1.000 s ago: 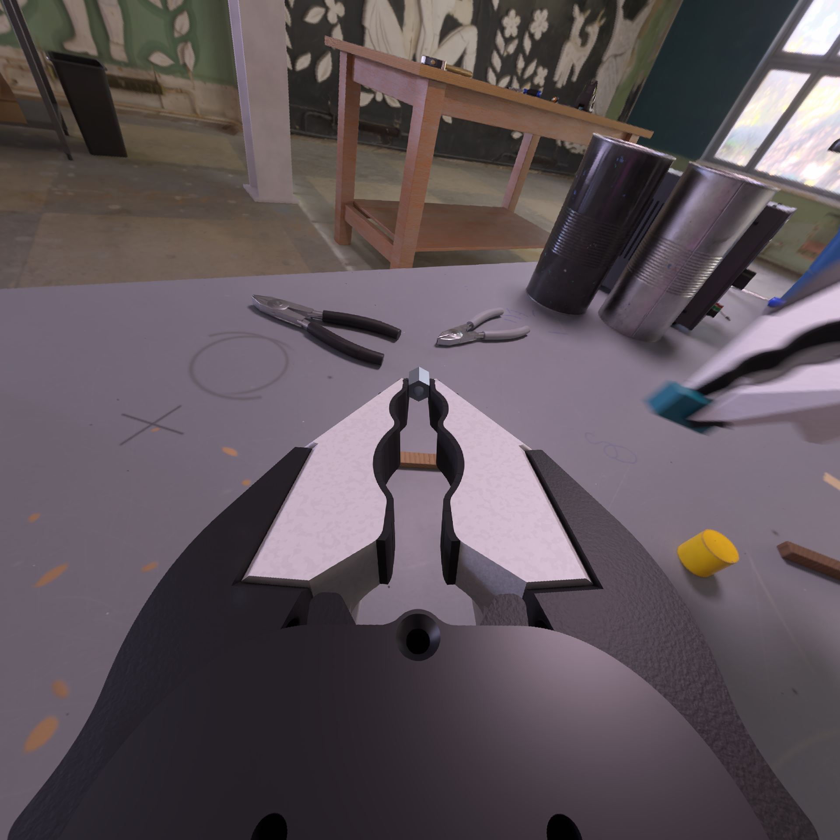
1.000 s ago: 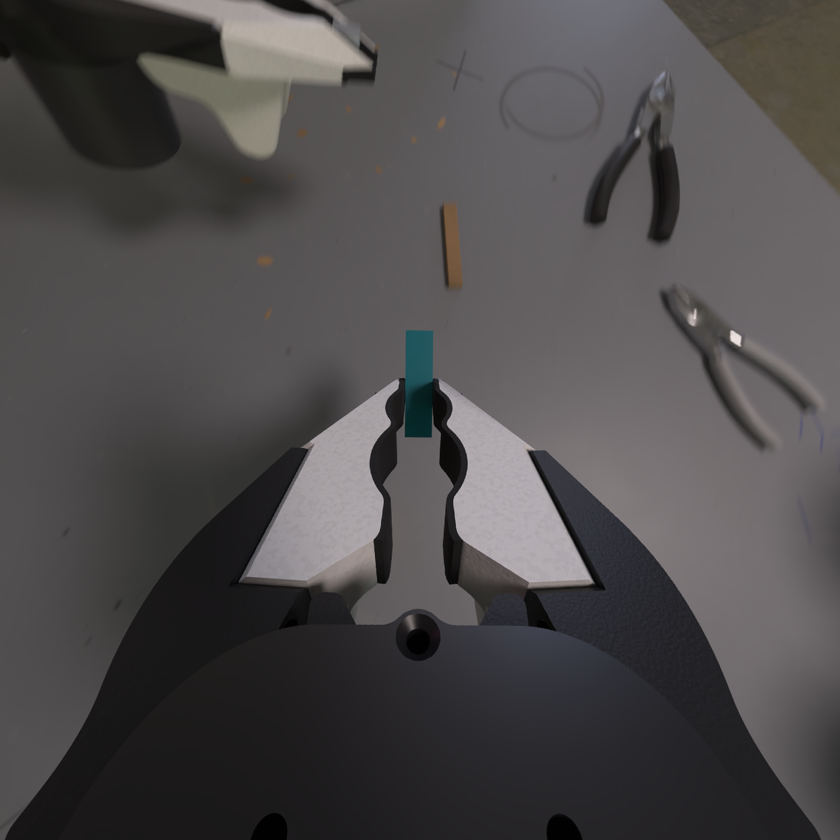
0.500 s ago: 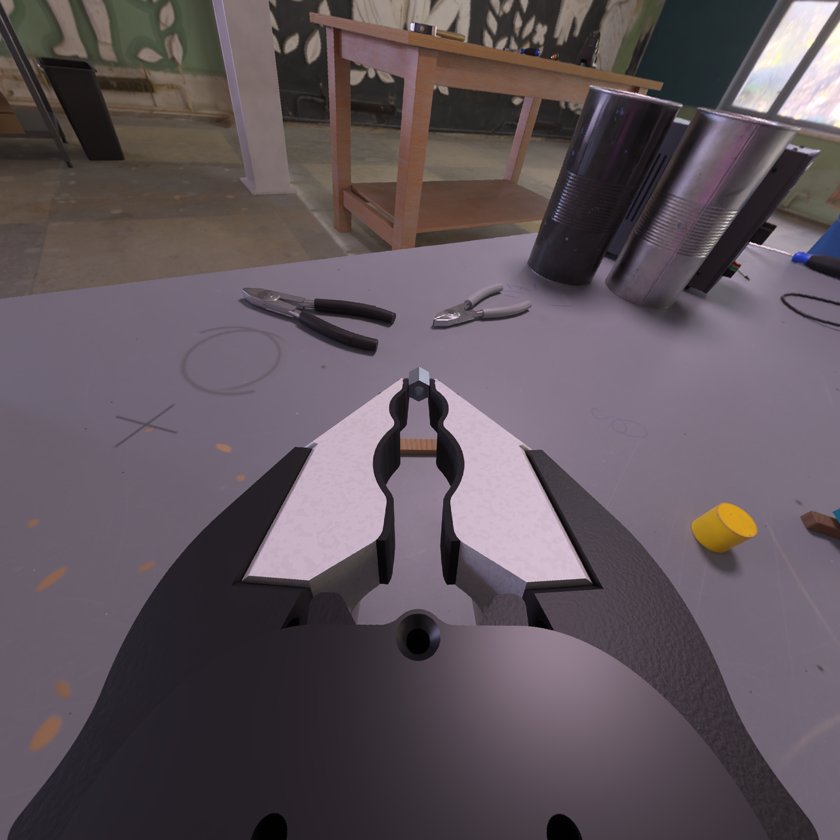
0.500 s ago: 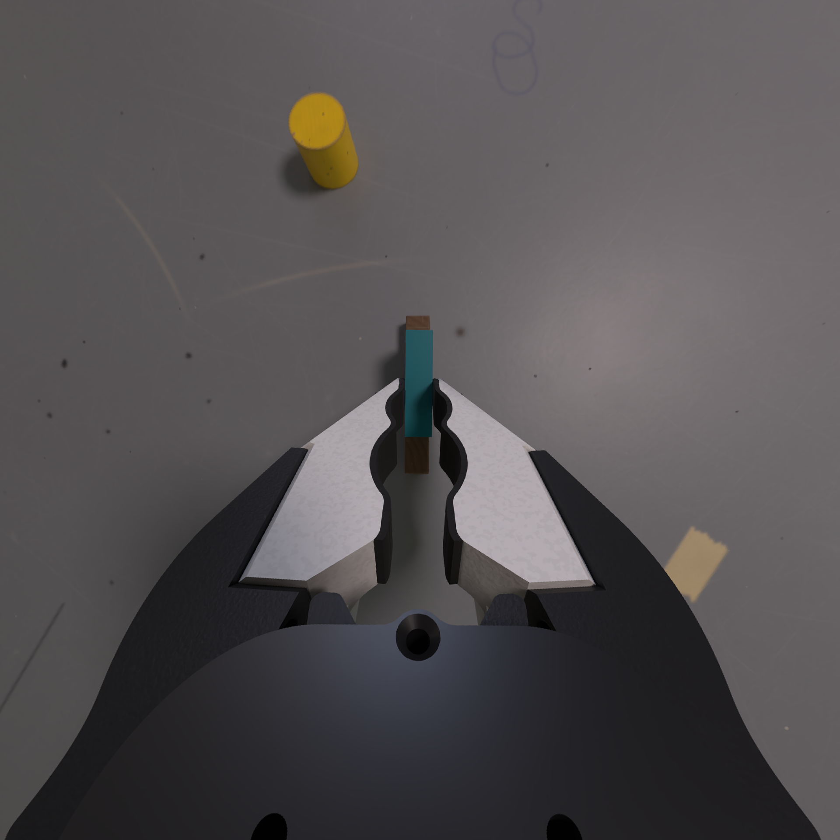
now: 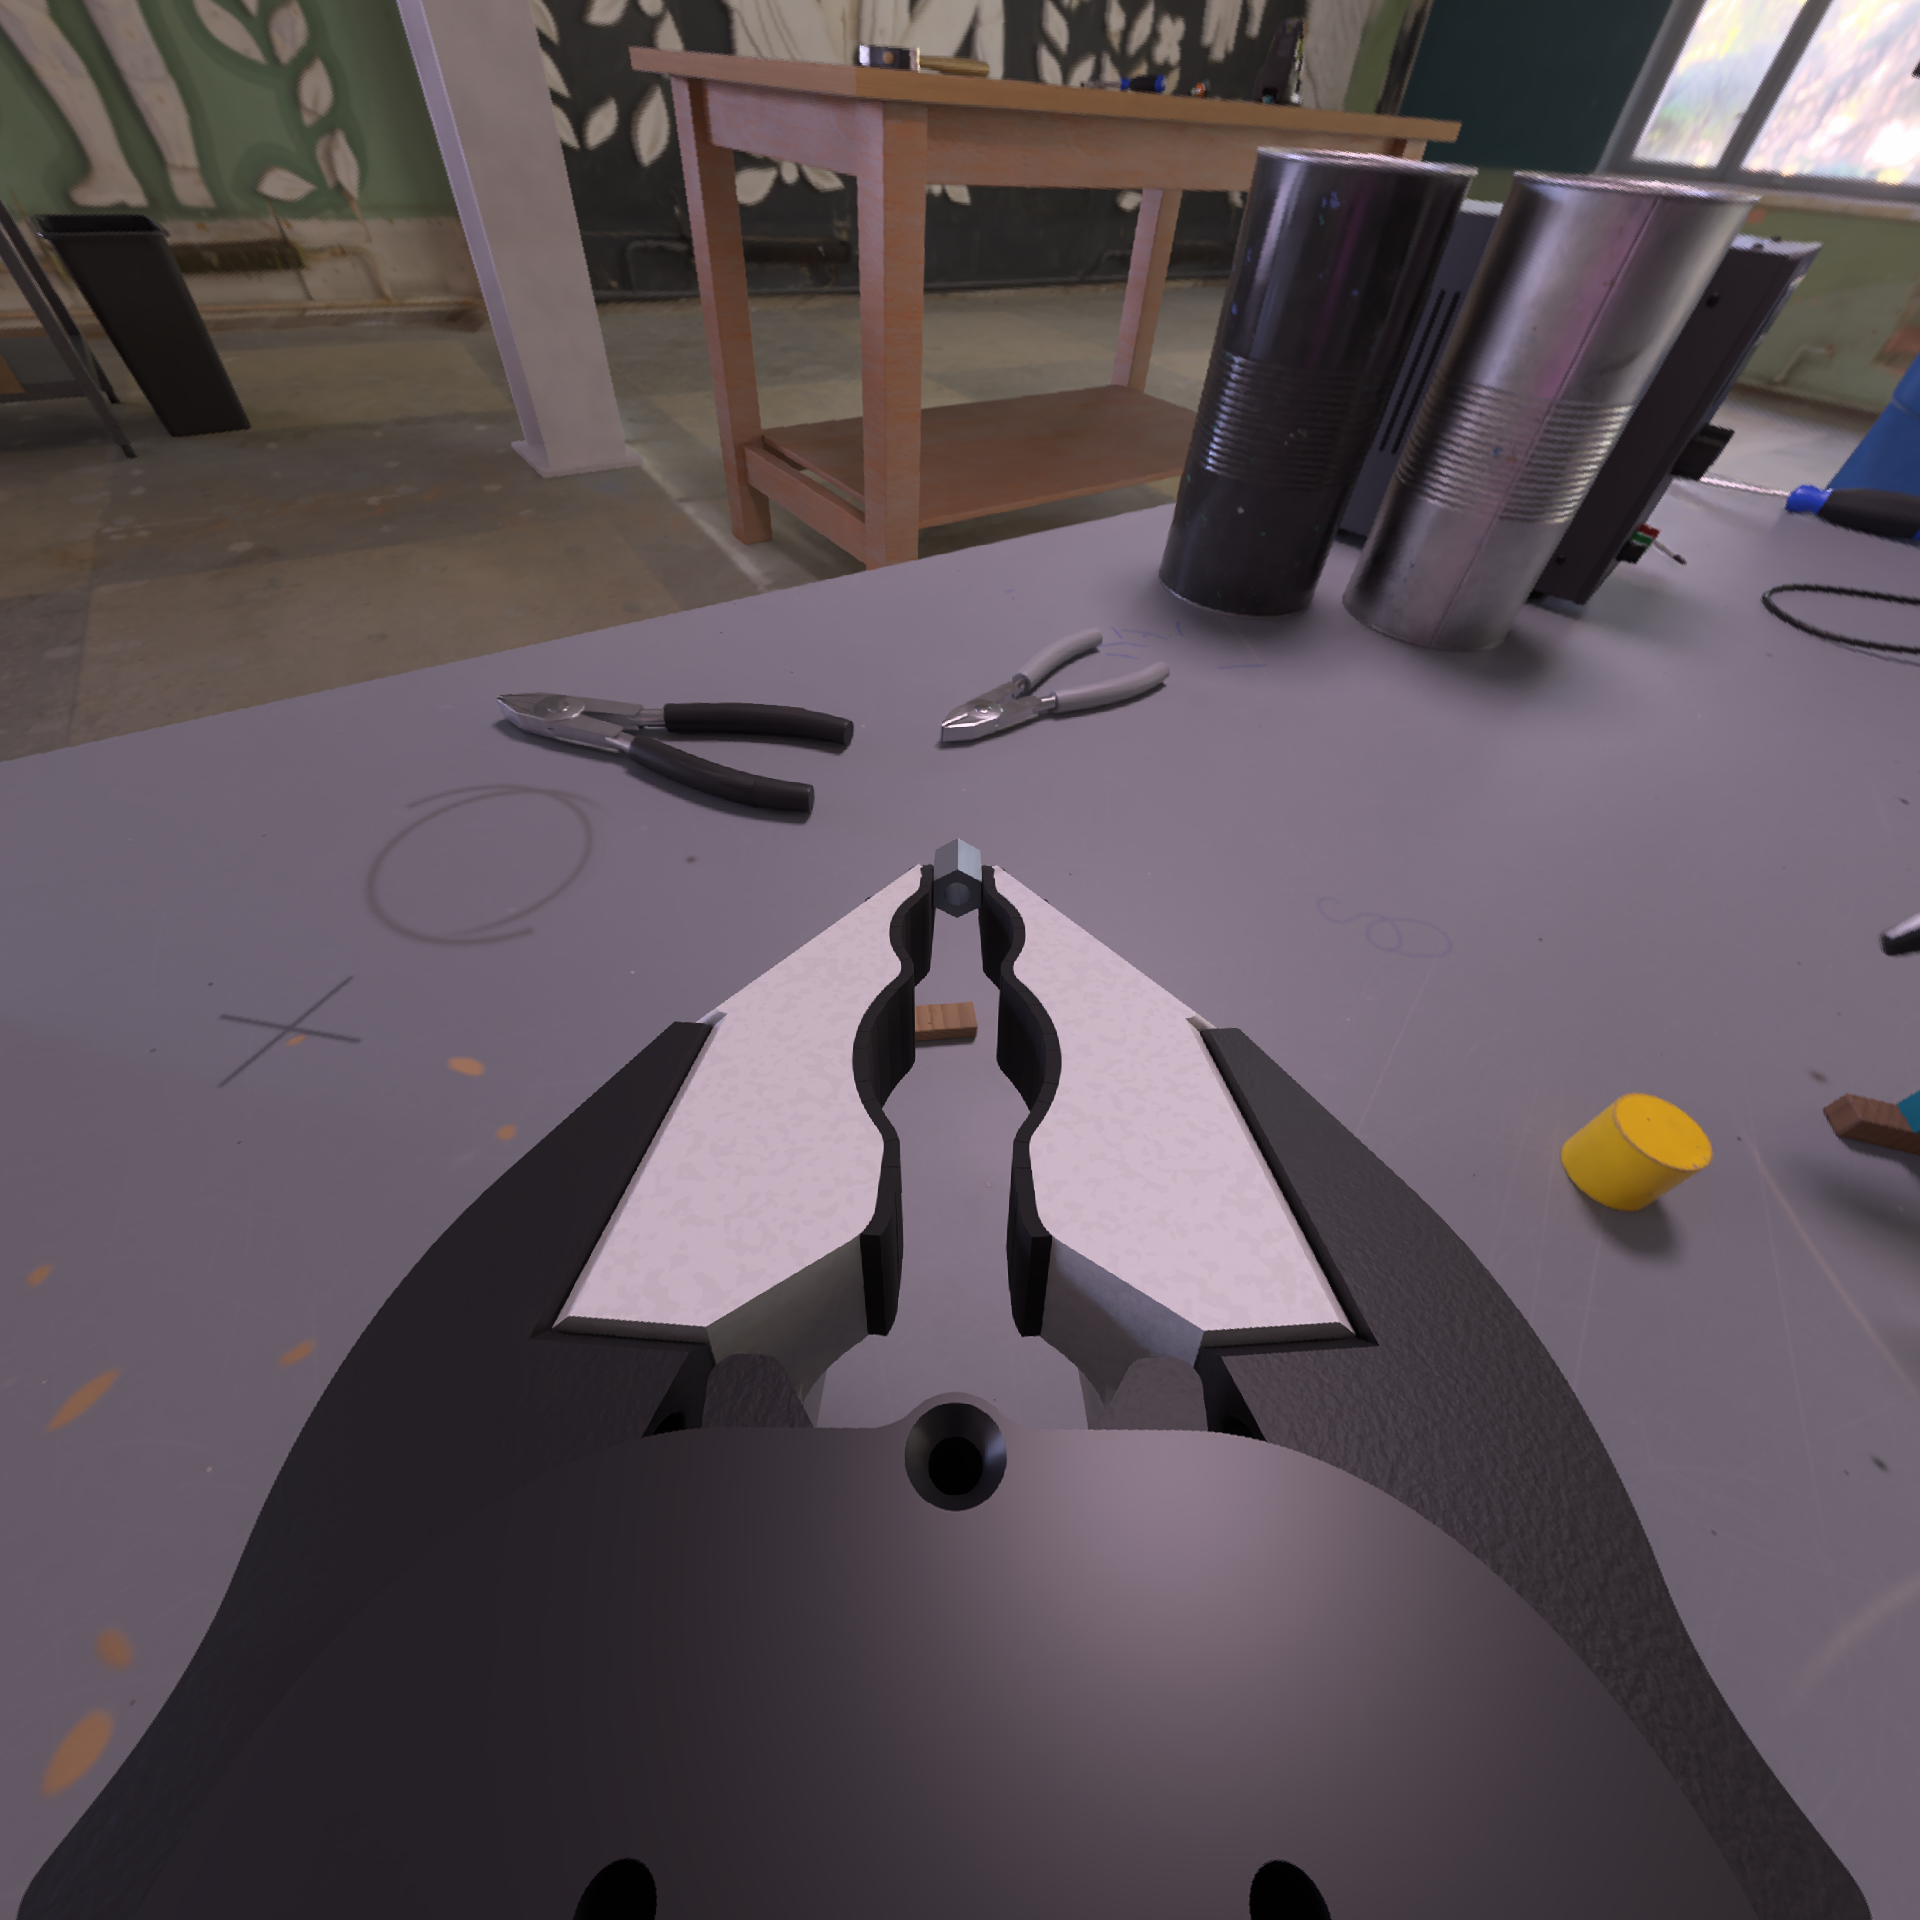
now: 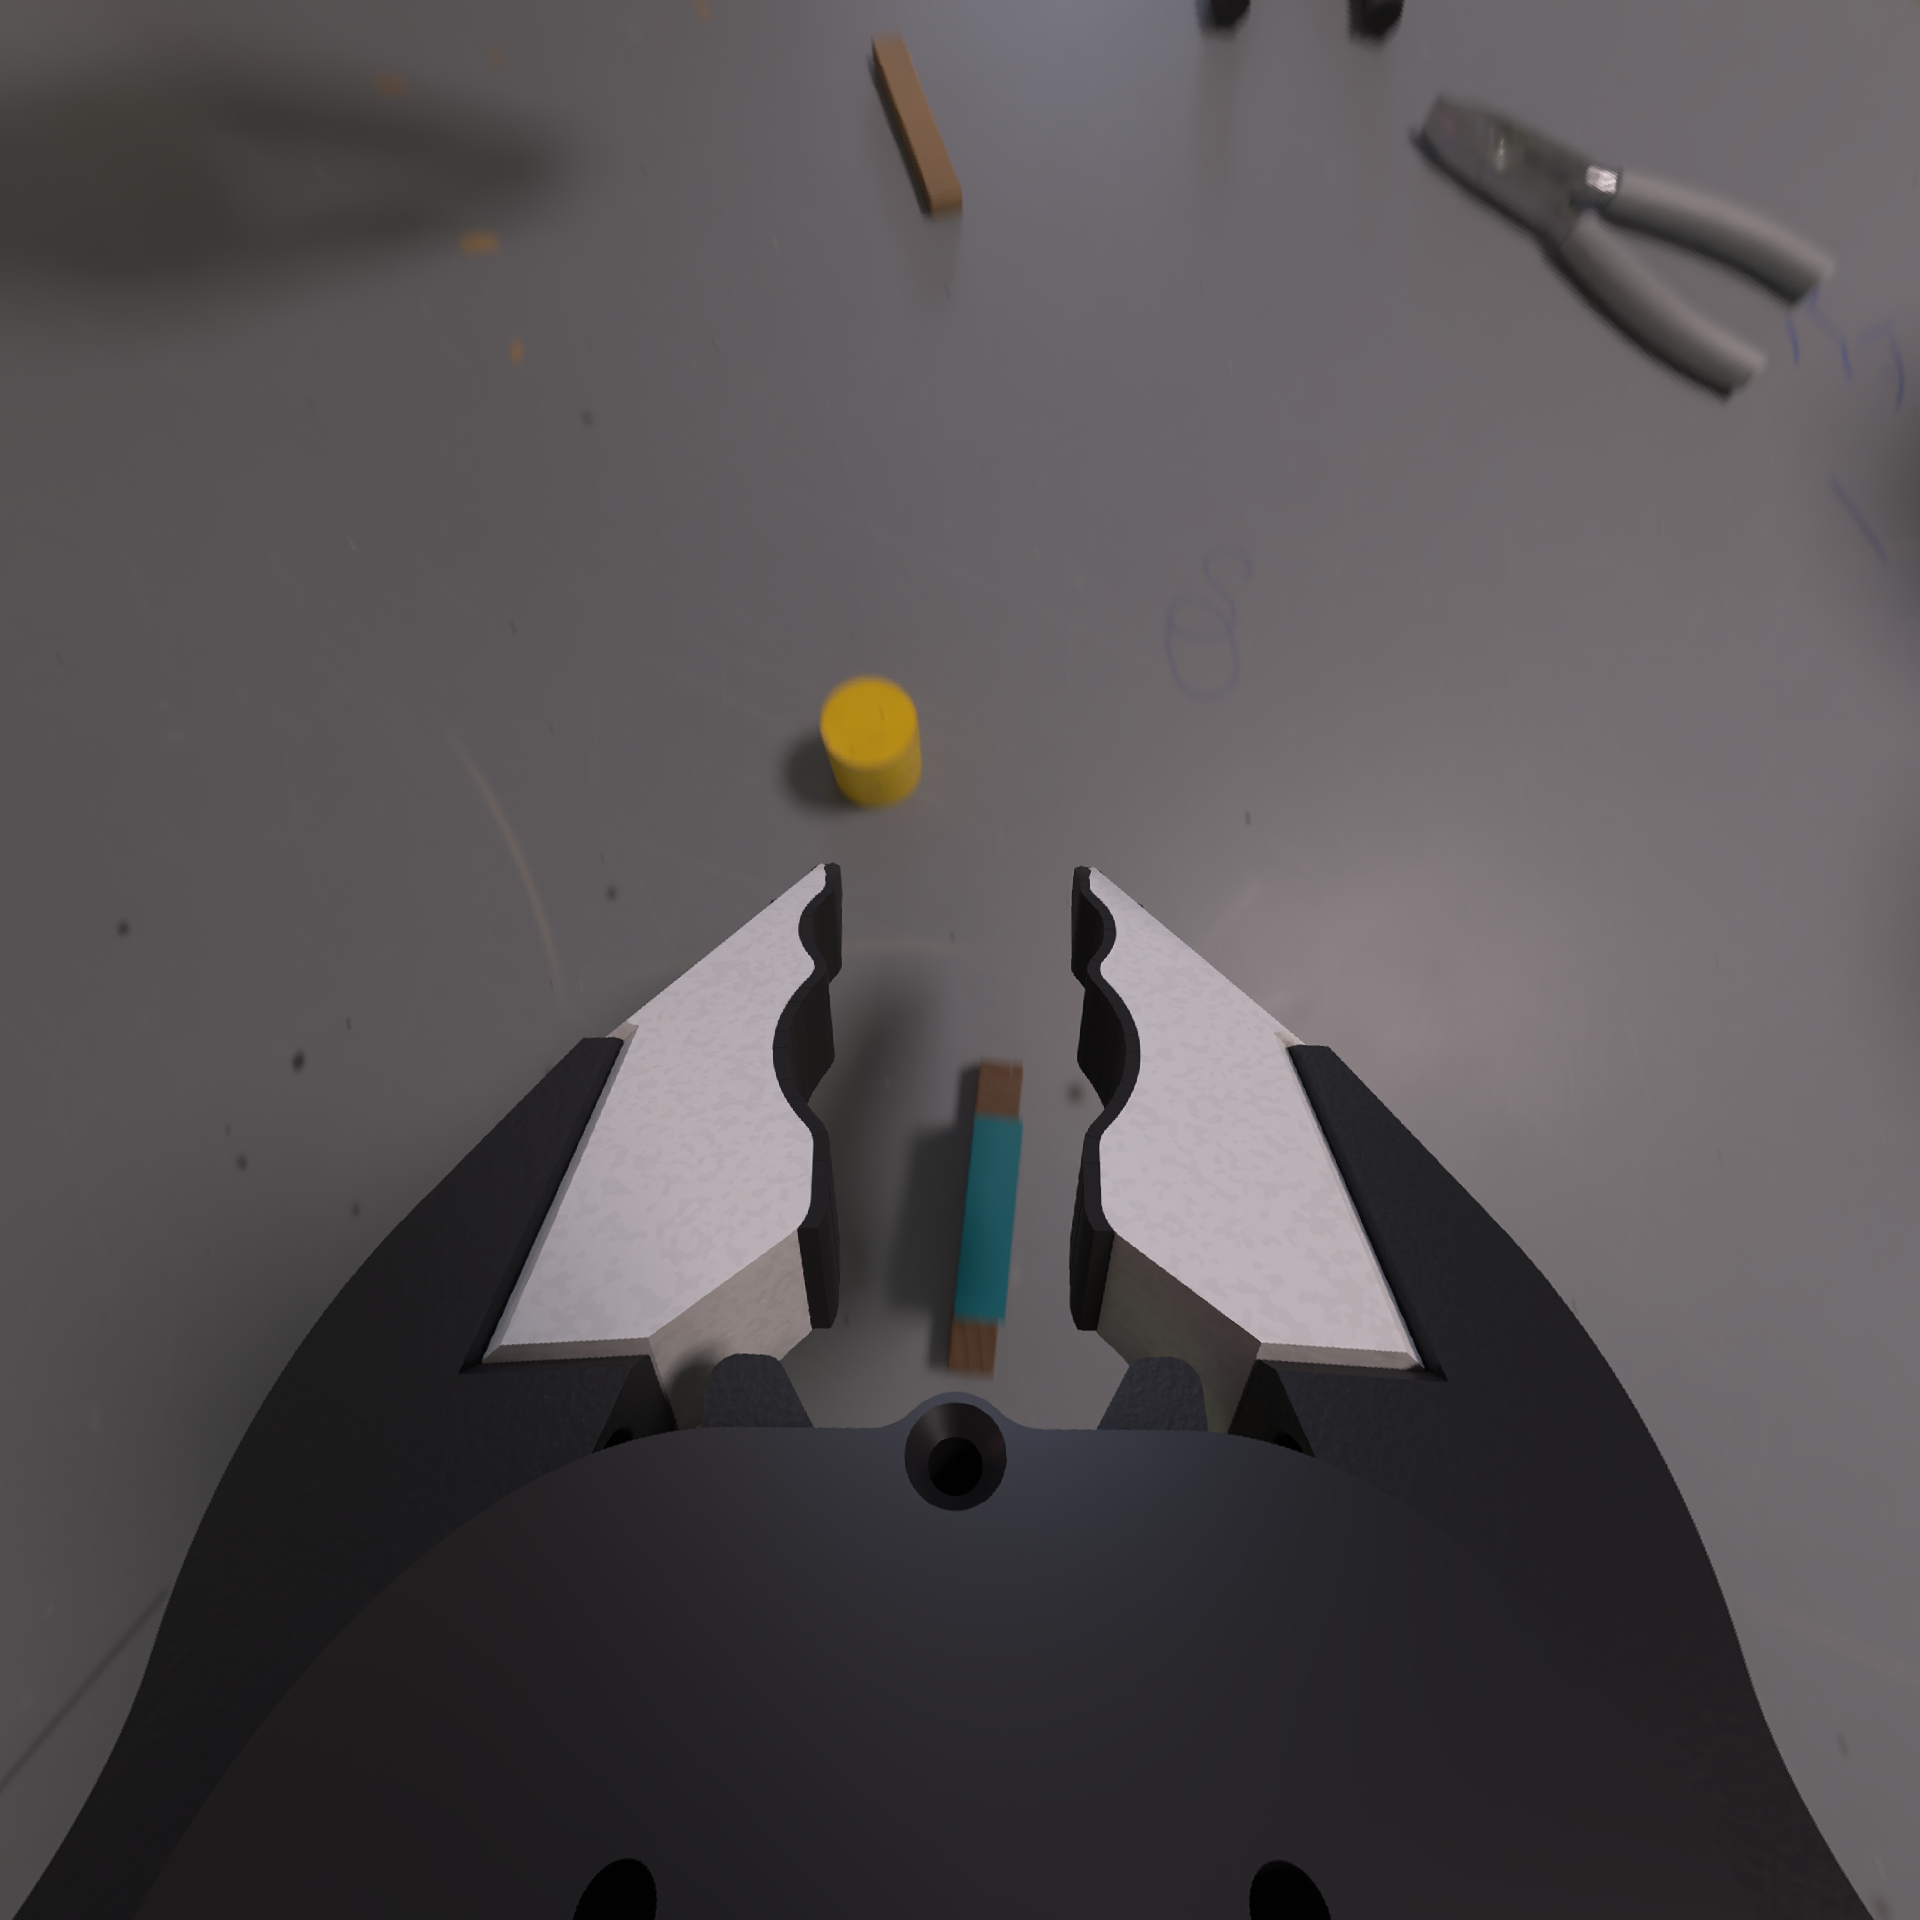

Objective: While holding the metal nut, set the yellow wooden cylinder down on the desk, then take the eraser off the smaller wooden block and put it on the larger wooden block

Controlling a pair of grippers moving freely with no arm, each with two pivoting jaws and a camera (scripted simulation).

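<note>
My left gripper [image 5: 957, 883] is shut on the small metal nut [image 5: 957, 891] and holds it above the grey desk [image 5: 1351, 883]. The yellow wooden cylinder [image 5: 1636, 1151] lies on the desk to its right, also in the right wrist view [image 6: 871, 740]. My right gripper [image 6: 956, 883] is open and empty. Below it, between its fingers, the teal eraser [image 6: 987, 1216] lies along a dark brown wooden block [image 6: 1001, 1086]. A light wooden block [image 6: 916, 125] lies bare farther off and shows between the left fingers [image 5: 945, 1020].
Black-handled pliers [image 5: 675, 743] and white-handled pliers [image 5: 1049, 691] lie toward the far desk edge. Two tall metal cans [image 5: 1309, 332] [image 5: 1548, 405] stand at the back right, in front of a dark box. A black cable [image 5: 1839, 613] lies at the right.
My right gripper has opened and let go of the eraser, which now rests on the dark block, and has drawn back from it. My left gripper has stayed put, still holding the nut.
</note>
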